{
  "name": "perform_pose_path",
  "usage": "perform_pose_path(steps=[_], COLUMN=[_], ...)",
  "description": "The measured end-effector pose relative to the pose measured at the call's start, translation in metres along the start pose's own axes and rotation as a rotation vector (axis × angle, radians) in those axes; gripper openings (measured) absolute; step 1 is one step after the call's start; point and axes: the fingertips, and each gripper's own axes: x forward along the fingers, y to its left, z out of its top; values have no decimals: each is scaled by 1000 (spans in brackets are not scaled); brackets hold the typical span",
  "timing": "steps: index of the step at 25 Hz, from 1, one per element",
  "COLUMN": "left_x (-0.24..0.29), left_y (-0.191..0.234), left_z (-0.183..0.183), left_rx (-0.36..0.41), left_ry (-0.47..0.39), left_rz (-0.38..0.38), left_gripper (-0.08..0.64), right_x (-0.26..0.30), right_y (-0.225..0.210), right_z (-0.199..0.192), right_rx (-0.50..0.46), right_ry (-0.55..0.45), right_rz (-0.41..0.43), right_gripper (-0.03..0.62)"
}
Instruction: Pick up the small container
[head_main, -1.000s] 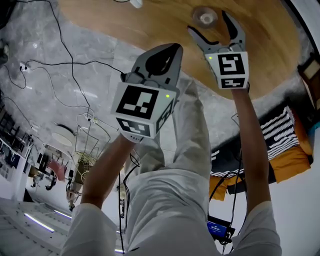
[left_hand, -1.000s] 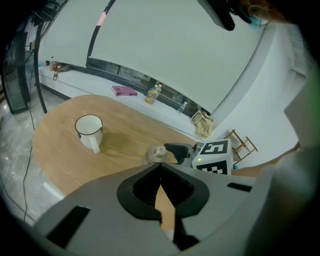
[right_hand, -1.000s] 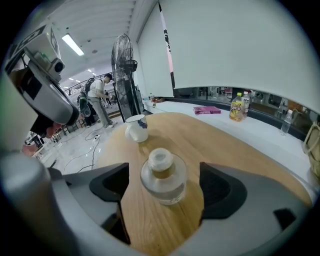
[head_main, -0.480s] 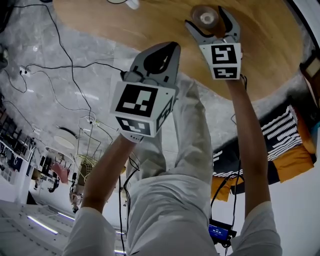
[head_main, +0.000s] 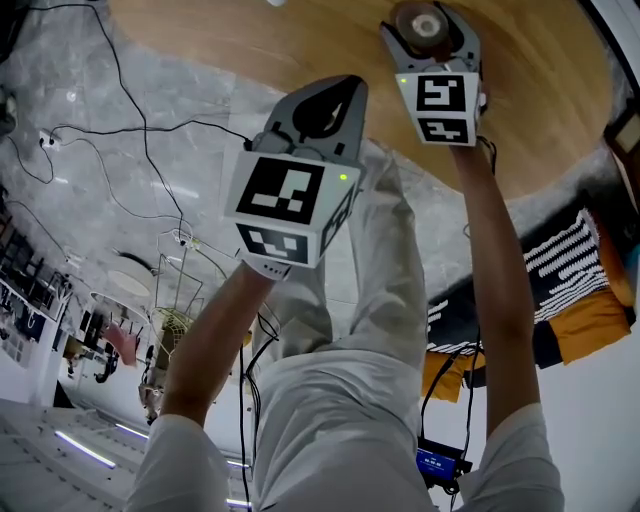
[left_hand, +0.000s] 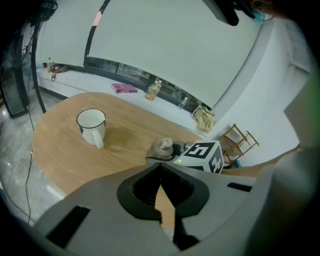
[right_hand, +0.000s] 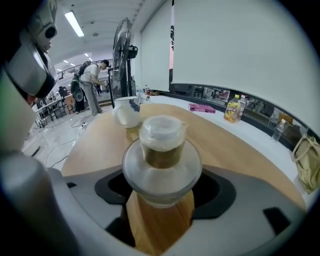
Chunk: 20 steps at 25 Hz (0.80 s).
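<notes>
Two grippers are showing in the head view: the right gripper (head_main: 428, 30) is reaching to the far part of the wooden table (head_main: 300, 40) and its jaws are closing round the small container (head_main: 424, 20), while the left gripper (head_main: 340, 92) is hanging lower, over the table's near edge, well apart from the container. Looking along the left gripper's own jaws, their tips are meeting with nothing between them, only a sliver of tabletop showing below. Ahead, a white mug (left_hand: 91, 125) is standing upright on the wood, and the container is sitting to its right, just beside the right gripper's marker cube (left_hand: 202, 156). Looking along the right gripper's jaws, the container, a clear glass jar with a broad collar and a pale lid, is filling the gap — the jaws are pressing in on its lower flanks, narrow, with the mug standing behind it. By my reading the grasp is just being made and the container is probably not yet leaving the table, though its foot is hidden. Next comes a straight, steady lift — keeping the squeeze firm, since smooth glass held low may be tipping or slipping.
</notes>
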Motion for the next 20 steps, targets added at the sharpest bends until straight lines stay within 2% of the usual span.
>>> perform_pose_path(steps=[9, 14, 20], left_x=[-13, -23, -37], left_y=[3, 6, 7], left_z=[-12, -14, -14], left_rx=[23, 35, 44], left_ry=[8, 1, -9], left_rz=[6, 12, 8], left_gripper=[18, 18, 18], right_x=[-1, -7, -23], right_y=[-1, -1, 7], right_z=[-1, 0, 9], right_rx=[37, 96, 104], right_ry=[15, 26, 16], right_rz=[-23, -34, -39], right_gripper=[334, 334, 334])
